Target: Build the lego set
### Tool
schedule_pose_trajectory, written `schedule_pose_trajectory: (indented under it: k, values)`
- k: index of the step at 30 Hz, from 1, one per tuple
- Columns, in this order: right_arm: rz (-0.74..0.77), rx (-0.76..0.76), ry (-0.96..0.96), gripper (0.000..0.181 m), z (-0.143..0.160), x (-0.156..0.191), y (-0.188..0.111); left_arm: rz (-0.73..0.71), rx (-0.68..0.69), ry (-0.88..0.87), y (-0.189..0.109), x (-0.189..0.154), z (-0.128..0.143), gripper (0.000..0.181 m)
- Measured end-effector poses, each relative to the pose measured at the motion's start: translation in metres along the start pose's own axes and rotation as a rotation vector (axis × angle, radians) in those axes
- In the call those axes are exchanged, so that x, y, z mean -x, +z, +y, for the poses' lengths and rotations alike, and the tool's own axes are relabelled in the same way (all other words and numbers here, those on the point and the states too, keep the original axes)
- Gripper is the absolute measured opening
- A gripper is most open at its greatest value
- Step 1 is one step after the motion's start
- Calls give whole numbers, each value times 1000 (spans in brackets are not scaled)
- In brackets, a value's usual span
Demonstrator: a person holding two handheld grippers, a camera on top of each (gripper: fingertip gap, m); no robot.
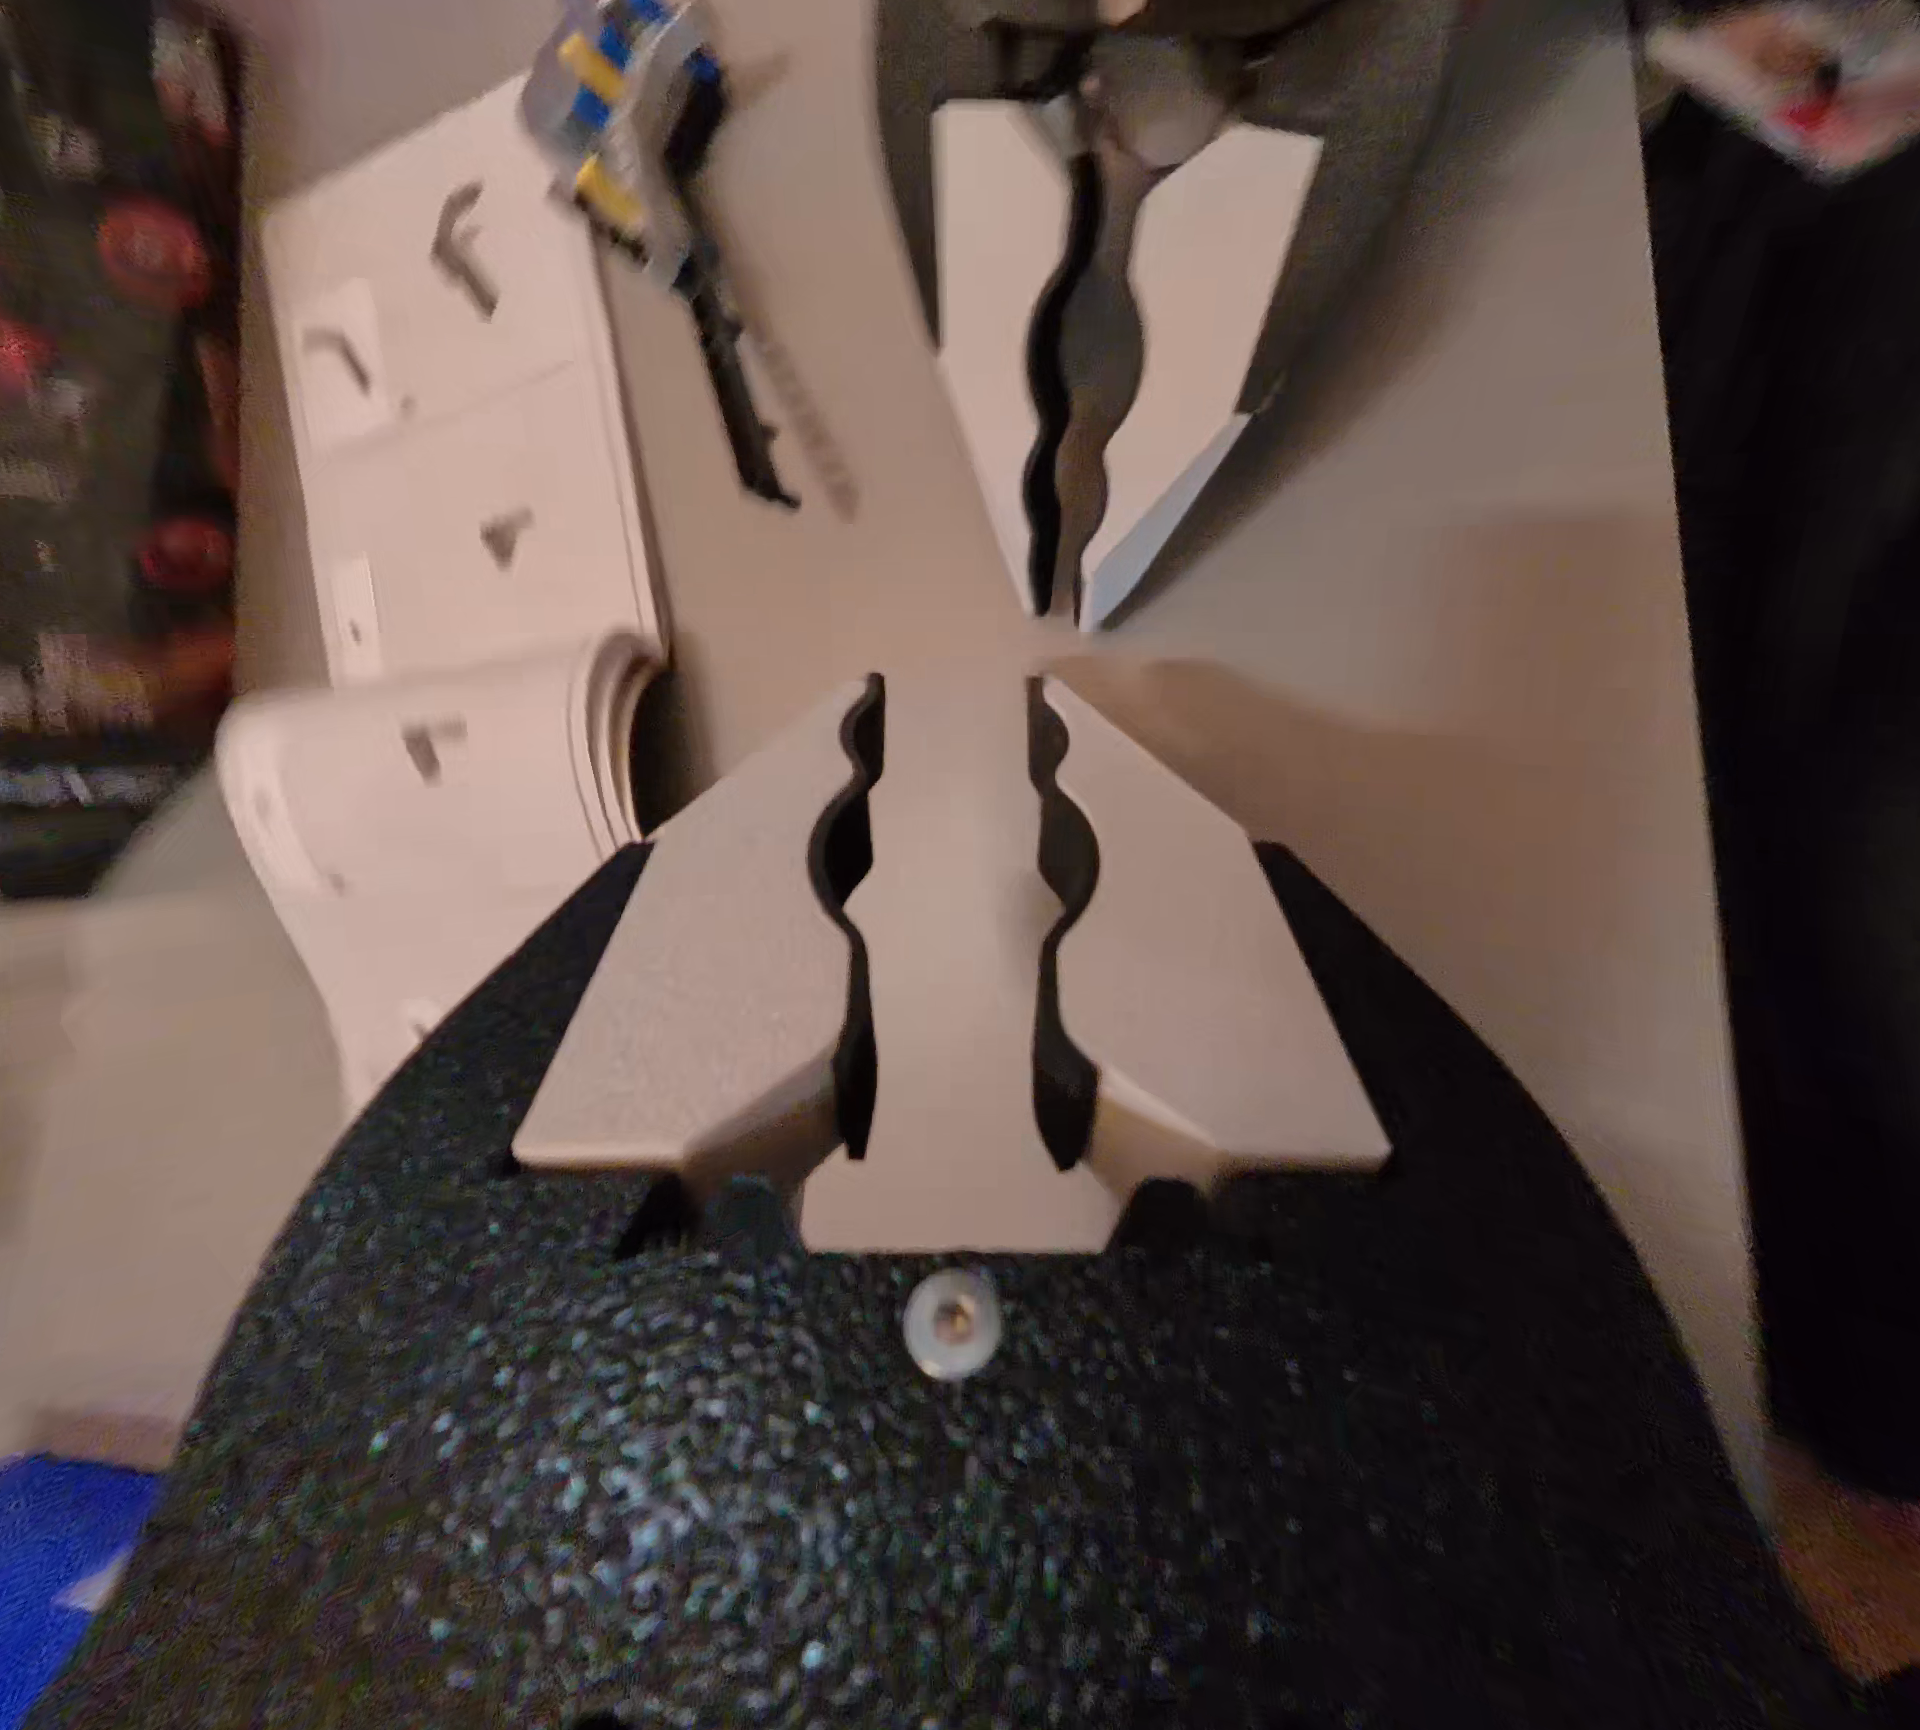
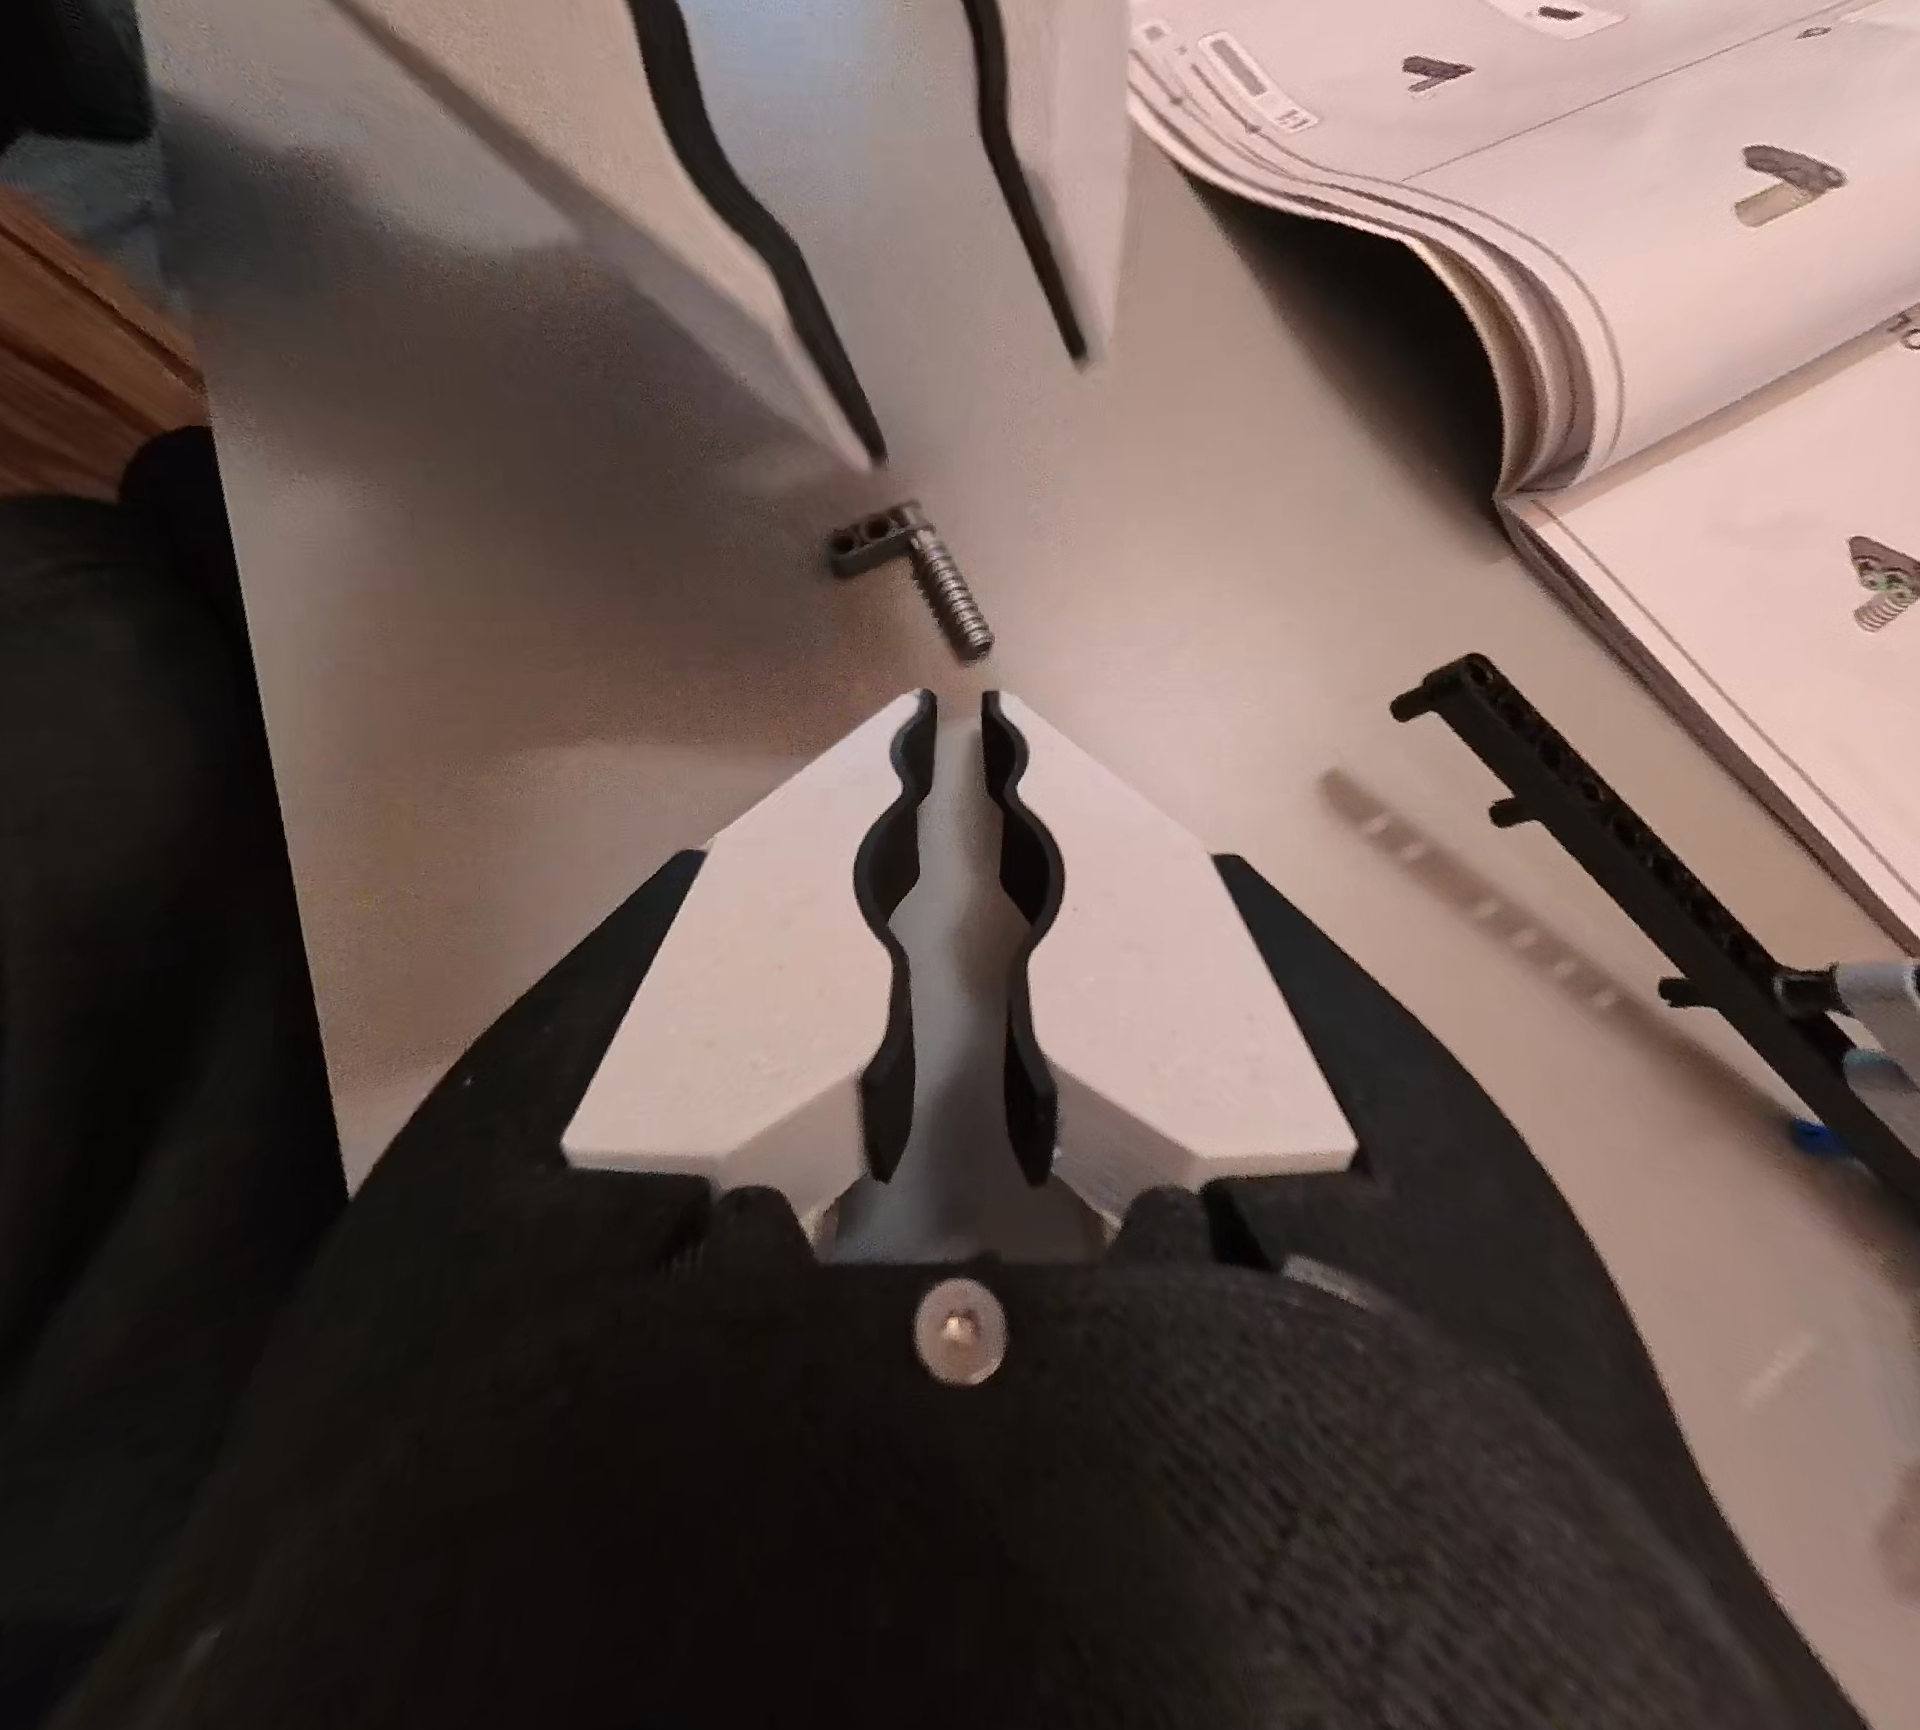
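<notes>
- The worktop (image 2: 623, 745) is pale, smooth and flat. Small bits may slide on it. At one edge there is dark floor and a bit of wood.
- The open booklet (image 2: 1558, 246) lies near one side of the worktop. Its pages curl up.
- The big lego build (image 1: 634, 122) is grey, blue and yellow with a long black beam. It lies beside the booklet, apart from both tongs.
- The left tongs (image 1: 956, 683) are open with nothing in them.
- The right tongs (image 2: 958, 695) are open only a little and hold nothing.
- The small lego piece (image 2: 909, 568) lies on the bare middle of the worktop, between the two tongs. It is a short dark beam with a grey ridged rod stuck in it.
- I think it is light, hard and a bit slippery. The ridged rod looks like the best place to pinch it. The rod may pull out of the beam if squeezed crooked.
</notes>
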State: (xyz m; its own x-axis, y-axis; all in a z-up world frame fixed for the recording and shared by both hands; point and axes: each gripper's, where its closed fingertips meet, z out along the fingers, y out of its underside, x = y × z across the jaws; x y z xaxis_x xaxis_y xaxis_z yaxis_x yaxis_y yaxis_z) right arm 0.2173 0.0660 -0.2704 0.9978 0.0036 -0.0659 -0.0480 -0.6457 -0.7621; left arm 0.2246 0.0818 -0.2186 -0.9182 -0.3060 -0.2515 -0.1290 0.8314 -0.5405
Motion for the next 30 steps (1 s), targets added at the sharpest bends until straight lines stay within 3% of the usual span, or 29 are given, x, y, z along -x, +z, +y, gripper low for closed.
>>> schedule_pose_trajectory:
  k: [5,8,12,14,16,18,20,22,26,30]
  values:
    - [21,0,51,6,1,-9,0,35,-182,-478,-5,-4,24,24]
    - [18,12,14,6,3,-9,3,15,-156,-437,9,-13,31,24]
    - [23,42,8,8,6,-9,4,-14,34,-267,30,-17,29,23]
    - [29,45,20,9,8,-11,1,38,141,-204,41,-24,29,22]
    - [22,34,33,9,8,-11,-1,69,235,-187,47,-26,34,5]
    - [19,17,44,10,7,-10,-2,75,232,-209,48,-24,33,5]
    - [35,-3,55,11,6,-14,-5,40,162,-245,49,-16,31,4]
    - [55,-43,42,14,0,-18,-9,-11,4,-309,47,-3,25,4]
    - [27,-235,-56,13,-30,-14,-23,-31,-469,-282,21,3,-7,4]
    - [-2,-371,-123,11,-51,-7,-38,-28,-619,-219,6,-4,-13,4]
